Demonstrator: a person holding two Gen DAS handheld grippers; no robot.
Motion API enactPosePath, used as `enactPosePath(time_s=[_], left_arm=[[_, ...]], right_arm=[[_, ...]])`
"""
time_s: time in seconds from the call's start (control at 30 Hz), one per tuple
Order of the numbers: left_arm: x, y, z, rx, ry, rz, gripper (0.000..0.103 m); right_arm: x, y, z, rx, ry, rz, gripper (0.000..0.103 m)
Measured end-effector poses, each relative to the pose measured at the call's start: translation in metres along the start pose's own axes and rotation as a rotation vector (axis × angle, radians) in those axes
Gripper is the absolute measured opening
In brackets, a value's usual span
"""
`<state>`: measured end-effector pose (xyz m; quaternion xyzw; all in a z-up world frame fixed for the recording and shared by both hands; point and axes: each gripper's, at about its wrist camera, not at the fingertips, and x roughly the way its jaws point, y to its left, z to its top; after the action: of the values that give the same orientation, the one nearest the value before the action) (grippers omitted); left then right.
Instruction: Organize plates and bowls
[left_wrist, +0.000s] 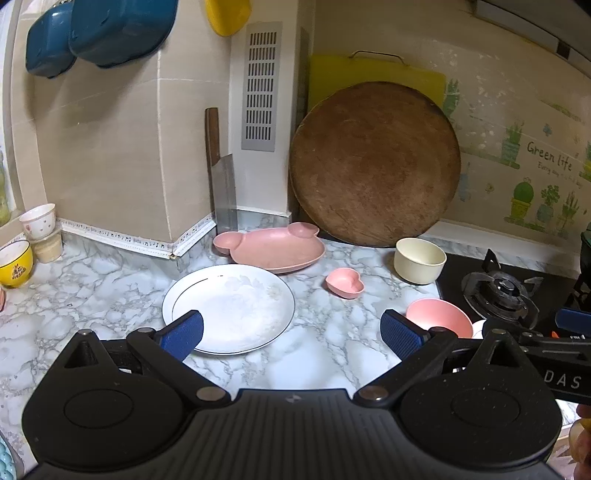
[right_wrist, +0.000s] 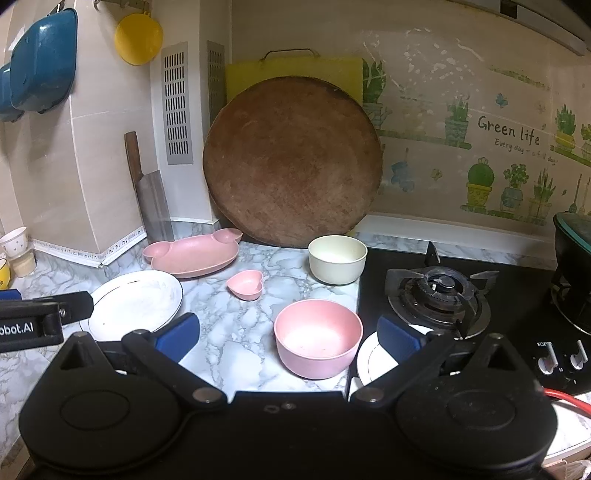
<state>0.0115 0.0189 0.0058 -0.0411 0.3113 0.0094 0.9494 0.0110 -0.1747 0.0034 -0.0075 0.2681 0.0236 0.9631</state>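
On the marble counter (left_wrist: 92, 280) lie a white plate (left_wrist: 236, 302) (right_wrist: 136, 302), a pink bear-shaped plate (left_wrist: 273, 247) (right_wrist: 192, 256), a small pink heart dish (left_wrist: 345, 282) (right_wrist: 245, 284), a cream bowl (left_wrist: 419, 260) (right_wrist: 337, 258) and a pink bowl (left_wrist: 439, 317) (right_wrist: 317, 338). A second white plate (right_wrist: 371, 356) lies by the stove edge. My left gripper (left_wrist: 291, 338) is open and empty, its left pad over the white plate's near rim. My right gripper (right_wrist: 288, 339) is open and empty, with the pink bowl between its fingers.
A round wooden board (left_wrist: 375, 164) and a yellow board (left_wrist: 369, 72) lean on the back wall, a cleaver (left_wrist: 223, 184) stands in the corner. A gas stove (right_wrist: 439, 291) is at right. Cups (left_wrist: 26, 251) stand at far left.
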Motion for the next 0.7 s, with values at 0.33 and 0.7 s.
enactPosePath(time_s=[0.33,0.7], left_arm=[[0.012,0.017,0.0,-0.003,-0.004,0.012,0.103],[0.042,0.061,0.017,-0.027,-0.022,0.035,0.103]], right_arm=[[0.015,0.018,0.004,-0.004,0.011,0.024,0.103],[0.052,0.051,0.025,-0.004,-0.023,0.134,0.103]])
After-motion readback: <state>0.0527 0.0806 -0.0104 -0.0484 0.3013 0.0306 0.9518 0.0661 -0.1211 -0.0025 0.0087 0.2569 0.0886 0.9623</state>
